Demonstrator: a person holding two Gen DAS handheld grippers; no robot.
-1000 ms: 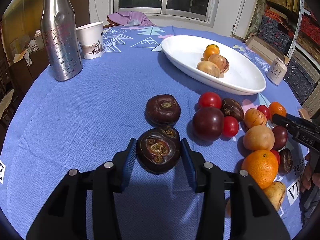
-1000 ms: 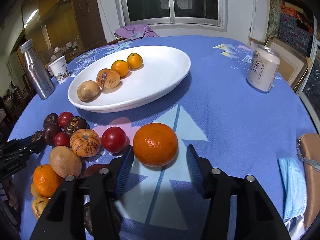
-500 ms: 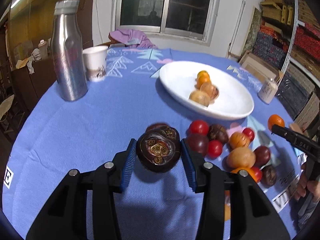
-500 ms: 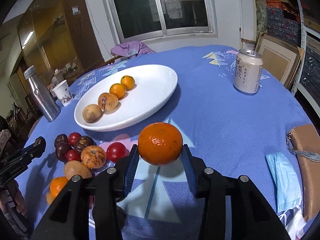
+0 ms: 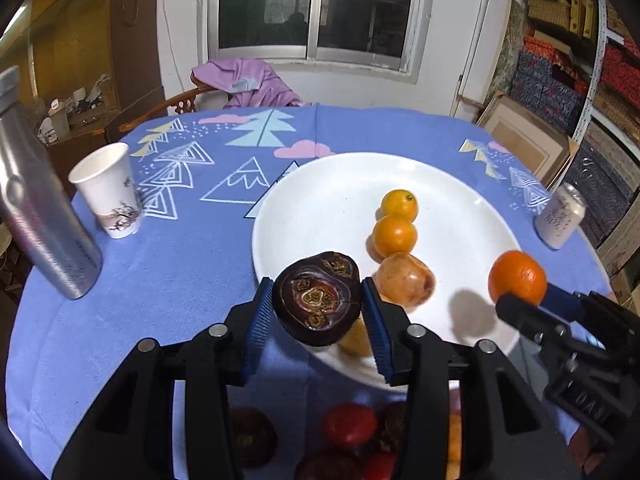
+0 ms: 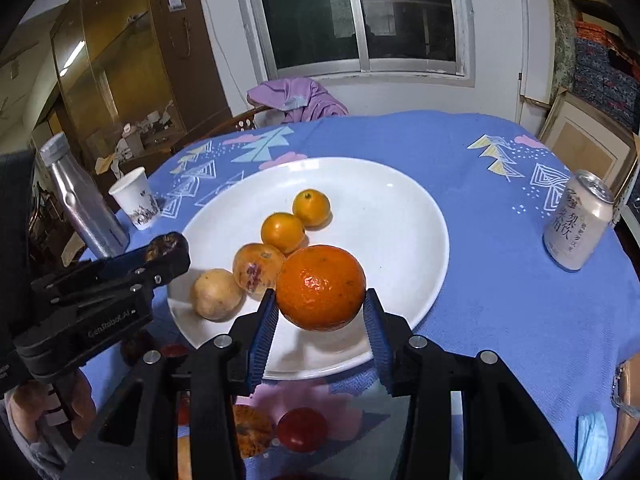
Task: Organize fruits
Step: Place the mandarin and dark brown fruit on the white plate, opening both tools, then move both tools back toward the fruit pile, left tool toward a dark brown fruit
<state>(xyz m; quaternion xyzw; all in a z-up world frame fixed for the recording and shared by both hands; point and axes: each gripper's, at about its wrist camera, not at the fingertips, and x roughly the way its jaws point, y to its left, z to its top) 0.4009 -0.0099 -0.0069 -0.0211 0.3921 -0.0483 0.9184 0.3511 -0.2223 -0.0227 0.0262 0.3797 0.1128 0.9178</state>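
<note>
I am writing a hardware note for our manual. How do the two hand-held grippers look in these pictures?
Both look alike. The left hand-held gripper and the right hand-held gripper have matte black angular bodies, silver round screw heads on the links, and two fingers faced with ribbed blue pads. The left body carries pale lettering on its side, seen in the right wrist view. No cables or sleeves are visible.

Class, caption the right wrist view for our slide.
Right hand-held gripper holds an orange above the white plate.

Bright overhead indoor light, soft shadows, fisheye-bent edges, blurred foreground fruit
</note>
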